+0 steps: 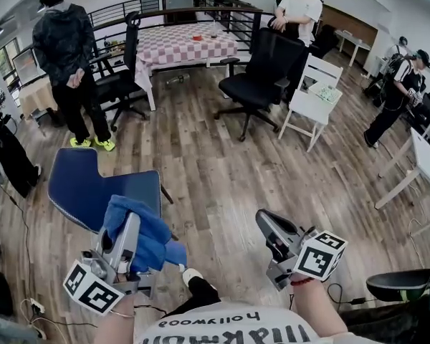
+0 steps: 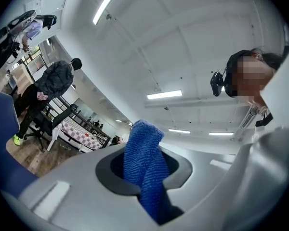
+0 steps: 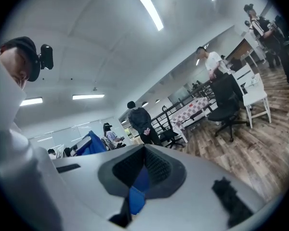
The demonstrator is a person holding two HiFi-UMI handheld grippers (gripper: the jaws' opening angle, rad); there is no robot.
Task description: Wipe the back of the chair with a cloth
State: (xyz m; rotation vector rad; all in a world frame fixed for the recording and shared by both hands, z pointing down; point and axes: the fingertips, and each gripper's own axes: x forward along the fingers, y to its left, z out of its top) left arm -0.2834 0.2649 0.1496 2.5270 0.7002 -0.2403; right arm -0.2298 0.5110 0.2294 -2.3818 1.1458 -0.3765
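Left gripper point(image 1: 131, 224): lower left of head view, jaws clamped on blue cloth point(image 1: 149, 233), which bunches above them.
Right gripper point(image 1: 270, 226): lower right, jaws drawn together, nothing held.
Blue chair point(image 1: 86, 185): just above the cloth.
Shirt point(image 1: 222, 328): bottom centre, print reading "Hollywood", upside down.

Wood floor point(image 1: 222, 181), blue chair point(image 1: 93, 188), office chairs point(image 1: 261, 74)
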